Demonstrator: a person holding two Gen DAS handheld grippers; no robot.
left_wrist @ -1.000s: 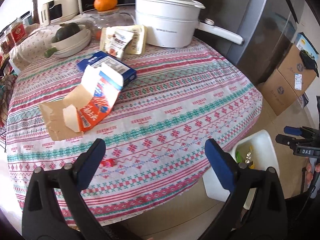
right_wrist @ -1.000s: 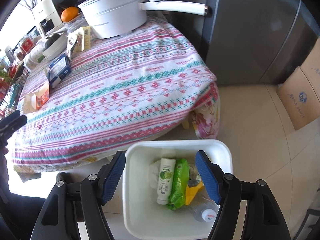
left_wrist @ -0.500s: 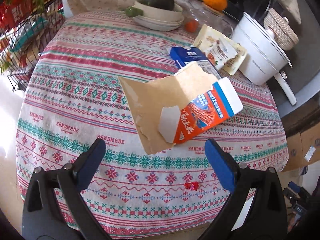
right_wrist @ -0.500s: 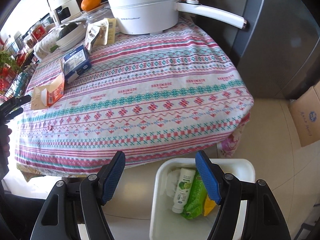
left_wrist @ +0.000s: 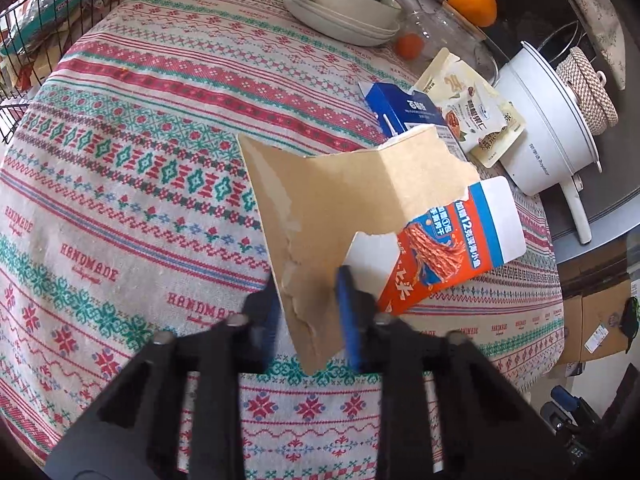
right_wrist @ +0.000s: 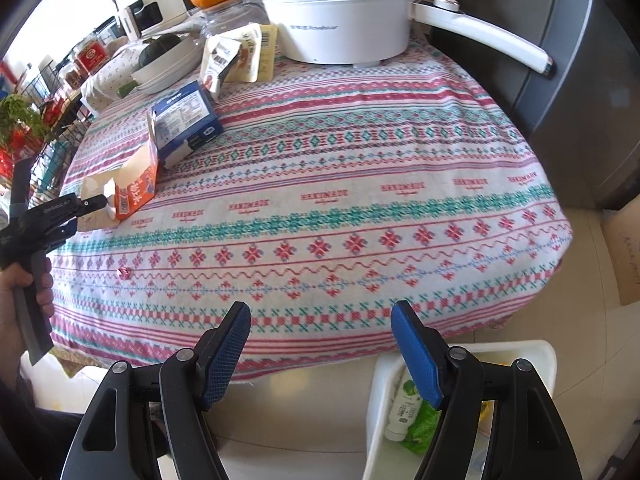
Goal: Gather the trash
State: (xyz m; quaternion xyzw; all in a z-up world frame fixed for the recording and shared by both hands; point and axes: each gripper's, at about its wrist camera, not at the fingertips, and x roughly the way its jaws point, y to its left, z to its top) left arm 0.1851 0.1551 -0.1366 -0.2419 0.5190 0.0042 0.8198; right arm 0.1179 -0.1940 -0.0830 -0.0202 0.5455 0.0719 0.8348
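A torn orange, blue and white carton (left_wrist: 400,232) with a brown inner flap lies on the patterned tablecloth (left_wrist: 140,168). My left gripper (left_wrist: 308,312) is shut on the brown flap's near edge; it also shows in the right wrist view (right_wrist: 96,202) at the carton (right_wrist: 132,192). A blue box (left_wrist: 404,112) lies just beyond the carton. A small red wrapper (right_wrist: 124,272) lies near the table's front. My right gripper (right_wrist: 320,352) is open and empty over the table's front edge, left of the white trash bin (right_wrist: 384,384), which holds a bottle and green packaging.
A white pot (right_wrist: 340,20) with a long handle stands at the back right. Snack pouches (left_wrist: 468,112), a bowl with a dark squash (left_wrist: 344,4), a glass lid and oranges (left_wrist: 472,2) sit at the back. A wire rack (left_wrist: 24,40) stands left. Cardboard boxes (left_wrist: 596,320) are on the floor.
My left gripper moved in and closed on the carton's brown flap. My right gripper swung up and left from over the bin toward the table edge.
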